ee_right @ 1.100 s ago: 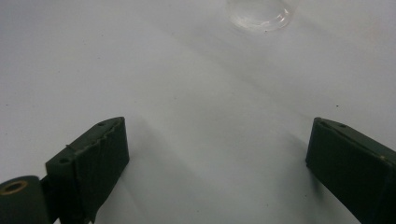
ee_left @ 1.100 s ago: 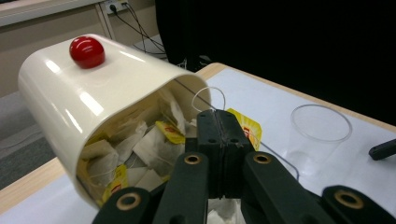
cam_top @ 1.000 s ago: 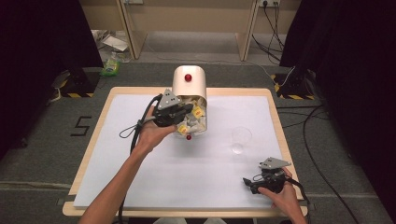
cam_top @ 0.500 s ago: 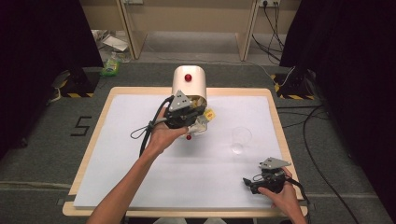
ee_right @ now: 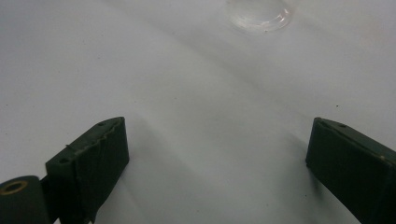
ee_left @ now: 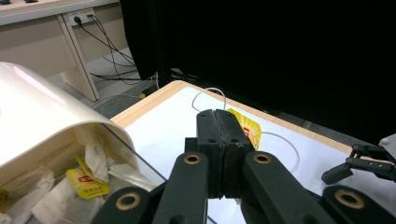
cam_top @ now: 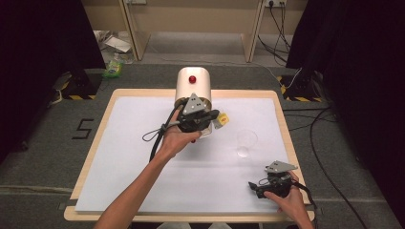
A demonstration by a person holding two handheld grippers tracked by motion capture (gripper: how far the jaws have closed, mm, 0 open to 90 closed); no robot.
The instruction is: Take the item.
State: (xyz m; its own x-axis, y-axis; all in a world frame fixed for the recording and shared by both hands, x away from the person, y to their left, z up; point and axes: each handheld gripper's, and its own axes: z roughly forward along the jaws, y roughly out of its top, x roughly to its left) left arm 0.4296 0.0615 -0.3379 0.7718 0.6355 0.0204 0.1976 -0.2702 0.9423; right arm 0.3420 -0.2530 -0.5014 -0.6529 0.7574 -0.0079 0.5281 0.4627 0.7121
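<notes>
High view: the left hand-held gripper (cam_top: 210, 119) sits at the front of a cream dispenser (cam_top: 193, 84) that stands at 12 o'clock on the counter (cam_top: 124, 157). A yellow tea bag tag (cam_top: 222, 119) shows just at the gripper's 3 o'clock side. A clear cup (cam_top: 246, 142) stands toward 4 o'clock of the dispenser, apart from it. The right hand-held gripper (cam_top: 253, 187) rests low at 5 o'clock on the counter, well apart from the cup.

Left gripper view: the jaws are pressed together with no gap, and the yellow tag (ee_left: 246, 128) pokes out just behind them at 1 o'clock, with a thin string (ee_left: 210, 91) looping above; they appear to pinch it. The dispenser's (ee_left: 42, 121) open front at 9 o'clock holds more tea bags (ee_left: 86, 181). The other gripper (ee_left: 362, 163) shows at 4 o'clock.

Right gripper view: the jaws stand wide apart over the white counter (ee_right: 187, 93), holding nothing. The cup's base (ee_right: 259, 14) sits at 12 o'clock.
</notes>
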